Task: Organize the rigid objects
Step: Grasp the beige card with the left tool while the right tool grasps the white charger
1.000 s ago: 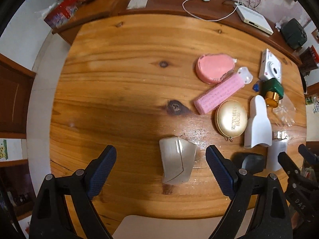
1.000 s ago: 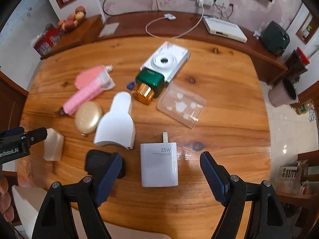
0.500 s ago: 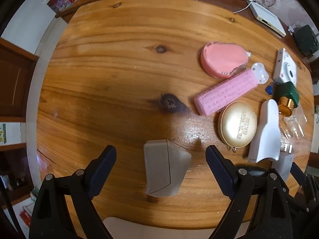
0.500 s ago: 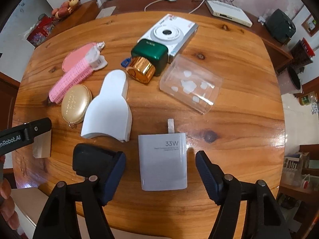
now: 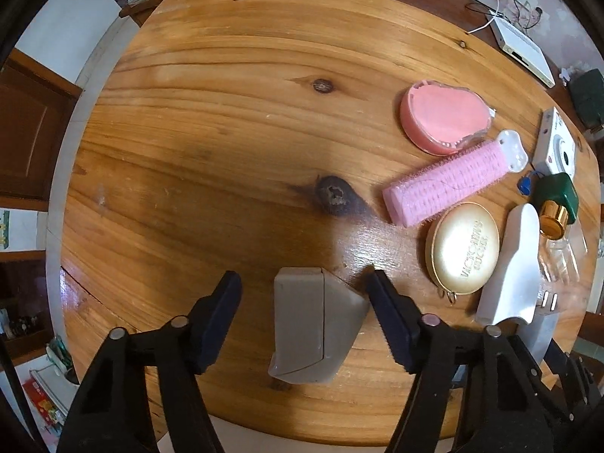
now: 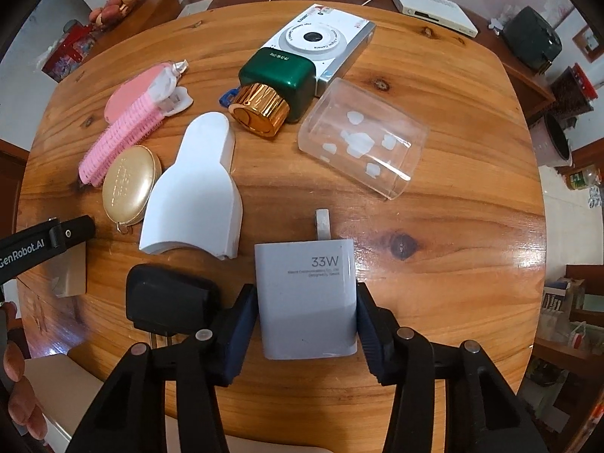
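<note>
While the closing left gripper (image 5: 304, 294) straddles the grey box (image 5: 315, 326), the right gripper (image 6: 305, 321) clamps the charger (image 6: 306, 298), prongs pointing away.

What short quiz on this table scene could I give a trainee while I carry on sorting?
1. True or false: the right hand-held gripper has the white 33W charger between its fingers.
2. What lies between the fingers of the left hand-held gripper? A) the gold oval compact B) the grey wedge-shaped box C) the pink hair roller
3. Fill in: the green bottle with the gold cap lies against the white ____.

Key: 1 true, its jaws closing on the charger's sides. 2 B, jaws closing, left pad not yet touching. 3 camera.
</note>
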The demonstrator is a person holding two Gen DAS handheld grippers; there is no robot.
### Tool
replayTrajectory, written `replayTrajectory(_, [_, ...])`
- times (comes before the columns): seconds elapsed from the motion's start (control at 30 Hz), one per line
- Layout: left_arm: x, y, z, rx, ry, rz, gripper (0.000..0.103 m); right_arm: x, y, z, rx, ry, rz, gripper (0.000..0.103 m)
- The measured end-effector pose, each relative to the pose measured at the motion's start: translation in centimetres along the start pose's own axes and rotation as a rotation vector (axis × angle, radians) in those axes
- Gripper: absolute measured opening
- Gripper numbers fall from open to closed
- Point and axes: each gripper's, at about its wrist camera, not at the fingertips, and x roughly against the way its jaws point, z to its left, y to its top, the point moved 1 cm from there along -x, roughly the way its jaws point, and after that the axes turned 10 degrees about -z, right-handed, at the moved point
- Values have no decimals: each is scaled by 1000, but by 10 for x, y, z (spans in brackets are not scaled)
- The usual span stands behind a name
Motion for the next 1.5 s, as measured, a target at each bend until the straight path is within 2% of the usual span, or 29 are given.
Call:
replayTrajectory(0.23, [5,-5,0,-28,-24,16,50,-2,2,0,-11,-1,-8,48])
replayTrajectory(0.5, [13,-13,9,-41,-42,0,50,1,0,-7,-43,7,-25,47])
replayTrajectory(0.73, [56,-13,16,-62,-92,-64,50,20,-2,-19,-87,37,-67,47])
replayTrajectory(0.93, [113,-25,13,-126,-149,-144,50,62,-6,-20,-93,62,-140,47])
replayTrajectory(1.07, [149,-39,16,-174,-188,-197,50,104,-15,-12,-72,91,-207,47])
replayTrajectory(1.3, [208,-76,29,-222,-282,-273,50,177,-58,11,-11,169,-323,47])
replayTrajectory(1.5, [233,-117,48,-239,-372,-297,50,215,-98,27,30,246,-383,47])
